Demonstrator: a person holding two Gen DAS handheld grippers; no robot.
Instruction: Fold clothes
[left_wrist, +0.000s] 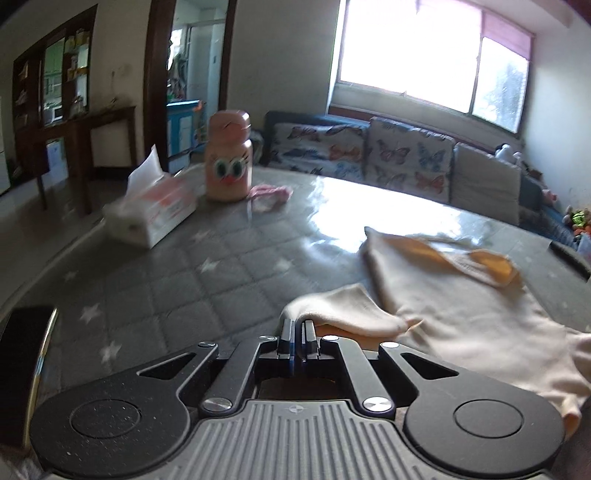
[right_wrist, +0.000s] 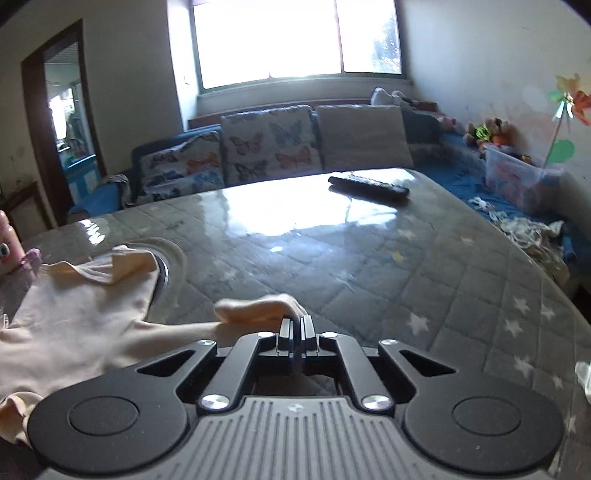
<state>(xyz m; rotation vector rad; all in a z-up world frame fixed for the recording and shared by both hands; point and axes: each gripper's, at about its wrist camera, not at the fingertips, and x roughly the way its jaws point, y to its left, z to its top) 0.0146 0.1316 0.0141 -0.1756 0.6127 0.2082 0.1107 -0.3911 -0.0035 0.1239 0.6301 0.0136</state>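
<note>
The tabletop (right_wrist: 332, 236) is wide and covered in a grey quilted cloth with stars under a glossy sheet that throws back the window light. On it, toward the near side, lies the cream garment (left_wrist: 461, 317), a small soft top with a yellow lining showing at the neck opening. It looks thin and limp, very light, and it sags wherever it isn't lifted, so I judge it will drape and slide easily over that slick cover rather than hold any shape. Corners and hems are the sensible places to pinch it.

That is how it is held. The left claw (left_wrist: 298, 326) is closed tight on a fold of cream cloth at one end, and the right claw (right_wrist: 296, 323) is pinched shut on another bunched bit, which looks like a sleeve end or corner, the fabric stretching between them.

Farther off sit a tissue box (left_wrist: 155, 210), a pink bottle (left_wrist: 229, 158) with cartoon eyes, a remote control (right_wrist: 369, 184), and a small pink cloth (left_wrist: 269, 194) just beside the bottle.
</note>
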